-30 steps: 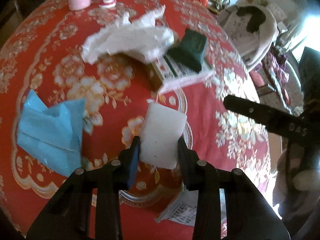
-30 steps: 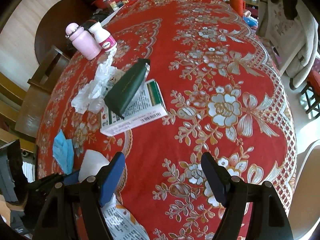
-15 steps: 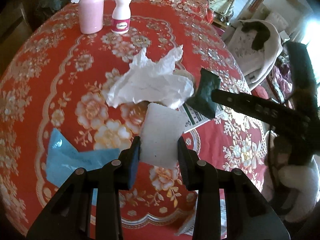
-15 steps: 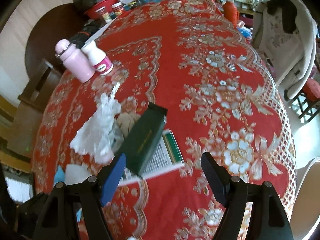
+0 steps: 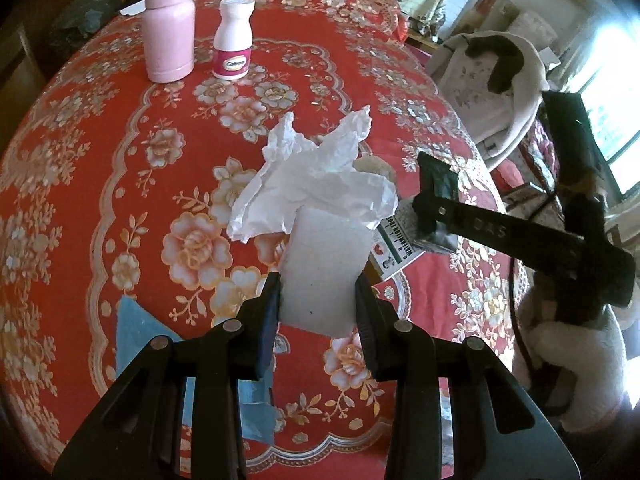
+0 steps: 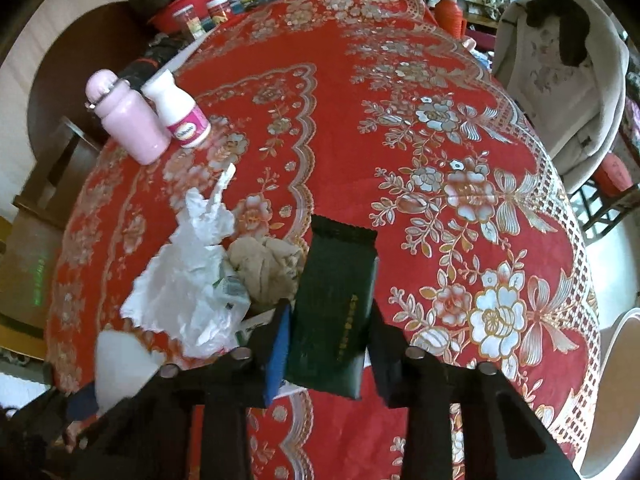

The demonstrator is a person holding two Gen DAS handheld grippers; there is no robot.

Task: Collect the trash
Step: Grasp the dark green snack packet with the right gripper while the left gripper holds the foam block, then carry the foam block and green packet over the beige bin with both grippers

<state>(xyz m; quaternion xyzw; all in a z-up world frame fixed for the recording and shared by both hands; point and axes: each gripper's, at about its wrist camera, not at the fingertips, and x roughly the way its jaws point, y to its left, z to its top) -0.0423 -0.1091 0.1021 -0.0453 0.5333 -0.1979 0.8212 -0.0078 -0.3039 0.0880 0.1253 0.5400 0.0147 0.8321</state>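
round table under a red floral tablecloth (image 5: 100, 184), and the trash is heaped mid-table: a crumpled white tissue (image 5: 316, 184), a wadded beige paper ball (image 6: 266, 270) tucked right behind it, and a white-and-green printed carton (image 5: 396, 240) lying flat under the pile, mostly buried. the left gripper (image 5: 318, 306) is pinched onto a white rectangular foam-like block (image 5: 324, 268), holding it just in front of the tissue so it covers the tissue's near edge. the right gripper (image 6: 330, 344) has its jaws narrowed on a dark green foil packet (image 6: 334, 308), one pad on each long side, the packet tilted over the carton and touching the beige wad's side. a flat light blue paper piece (image 5: 138, 332) lies on the cloth near the left tongs, partly hidden by them. at the far side stand two bottles close together: one pink flask with a domed cap (image 5: 170, 28) and one white pill bottle with a pink label (image 5: 234, 40), both upright and capped, contents not visible. at the table's far edge a red basin (image 6: 184, 8) holds a couple of jars. a pale coat (image 6: 560, 76) hangs over a chair beside the table.
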